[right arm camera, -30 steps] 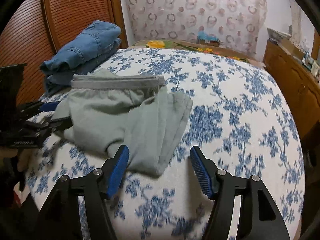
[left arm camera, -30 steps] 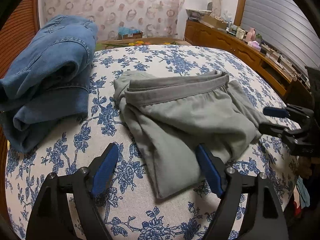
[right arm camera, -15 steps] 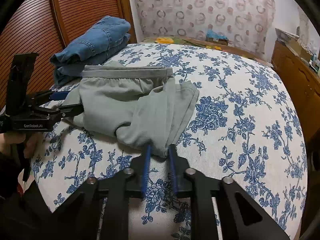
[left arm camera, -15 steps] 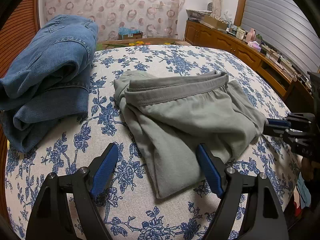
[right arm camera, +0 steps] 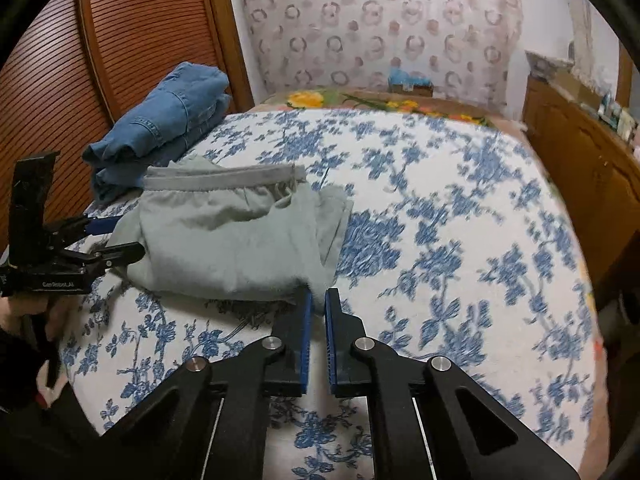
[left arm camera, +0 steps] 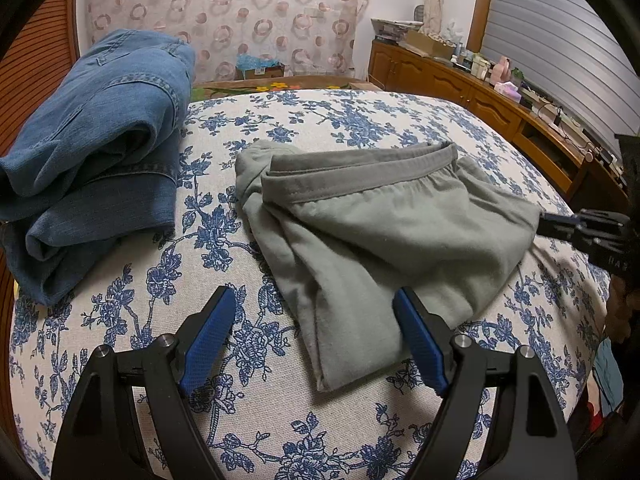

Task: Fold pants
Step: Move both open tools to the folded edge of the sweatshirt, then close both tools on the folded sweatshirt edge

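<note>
Lying partly folded on the blue-flowered bedspread (left arm camera: 320, 432), the grey-green pants (left arm camera: 384, 236) sit near the middle of the bed, waistband on the far side and a doubled leg panel running toward the near edge.

In the right wrist view the right gripper (right arm camera: 317, 300) has its blue pads drawn almost together on the near corner of the pants (right arm camera: 236, 236), and a small fold of grey cloth sits pinched between the tips. Its jaws have just been closing, and the cloth is between them. From the left wrist view the same gripper (left arm camera: 550, 224) shows at the right edge, its tip meeting the right-hand corner of the fabric, though the pads there are too small to read clearly.

The left gripper (left arm camera: 316, 320) stands released, its fingers spread wide over the near end of the folded leg. The right pad seems to lie just over the cloth edge while the left pad is over bare bedspread; neither appears to press on the fabric. In the right wrist view this gripper (right arm camera: 120, 236) sits at the left side of the pants, held by a hand (right arm camera: 36, 308) at the frame edge.

A stack of folded blue jeans (left arm camera: 92, 148) rests at the far left of the bed, apart from the pants. A wooden cabinet (left arm camera: 460, 84) runs along the right.
</note>
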Motion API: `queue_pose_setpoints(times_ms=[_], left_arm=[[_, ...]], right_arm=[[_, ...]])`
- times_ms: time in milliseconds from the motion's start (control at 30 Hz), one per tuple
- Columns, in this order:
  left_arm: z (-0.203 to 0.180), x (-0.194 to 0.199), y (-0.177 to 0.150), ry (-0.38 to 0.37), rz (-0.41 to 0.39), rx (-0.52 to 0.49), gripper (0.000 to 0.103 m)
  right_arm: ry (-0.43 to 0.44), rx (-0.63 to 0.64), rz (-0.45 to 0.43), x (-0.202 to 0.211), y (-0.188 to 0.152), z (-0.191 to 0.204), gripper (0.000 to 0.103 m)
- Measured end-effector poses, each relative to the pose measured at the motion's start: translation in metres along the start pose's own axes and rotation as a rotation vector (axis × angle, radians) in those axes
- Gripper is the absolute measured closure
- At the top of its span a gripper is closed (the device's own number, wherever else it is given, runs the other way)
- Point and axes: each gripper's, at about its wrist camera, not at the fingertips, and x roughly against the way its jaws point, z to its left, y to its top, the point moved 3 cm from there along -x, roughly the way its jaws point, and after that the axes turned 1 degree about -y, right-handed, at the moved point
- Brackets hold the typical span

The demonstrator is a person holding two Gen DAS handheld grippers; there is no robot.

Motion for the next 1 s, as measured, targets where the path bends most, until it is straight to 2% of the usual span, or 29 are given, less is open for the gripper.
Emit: queue_pose_setpoints(times_ms=[167, 233, 367, 467, 633, 733, 800, 833, 867, 933, 1000], left_arm=[[0.002, 0.011, -0.002, -0.006, -0.015, 0.016, 0.021], [0.0, 0.021, -0.006, -0.035, -0.032, 0.015, 0.022], [-0.004, 0.034, -0.015, -0.069, -0.03, 0.013, 0.043], [-0.007, 0.032, -0.019, -0.088, -0.009, 0.018, 0.058], [-0.012, 0.025, -0.019, -0.088, 0.001, 0.005, 0.064], [-0.013, 0.023, -0.018, -0.091, -0.002, -0.002, 0.074], [-0.012, 0.024, -0.017, -0.095, -0.013, -0.002, 0.086], [-0.01, 0.025, -0.016, -0.101, -0.019, -0.001, 0.089], [-0.009, 0.028, -0.015, -0.105, -0.03, 0.004, 0.091], [-0.005, 0.035, -0.014, -0.1, -0.052, 0.015, 0.092], [-0.002, 0.045, -0.012, -0.1, -0.075, 0.026, 0.092]], right_arm=[[0.018, -0.013, 0.0, 0.002, 0.003, 0.001, 0.087], [0.011, -0.018, -0.01, 0.007, 0.003, -0.002, 0.082], [0.035, -0.02, -0.036, 0.016, 0.004, 0.001, 0.07], [0.043, -0.021, -0.03, 0.011, 0.006, 0.003, 0.068], [0.048, -0.031, 0.008, -0.005, 0.007, 0.005, 0.068], [0.056, -0.039, 0.028, -0.013, 0.009, 0.005, 0.068], [0.069, -0.05, 0.034, -0.016, 0.009, 0.004, 0.068], [0.079, -0.055, 0.035, -0.016, 0.009, 0.003, 0.072], [0.088, -0.056, 0.035, -0.017, 0.009, 0.002, 0.083], [0.097, -0.049, 0.025, -0.015, 0.009, 0.002, 0.091], [0.107, -0.05, 0.007, -0.009, 0.008, 0.004, 0.093]])
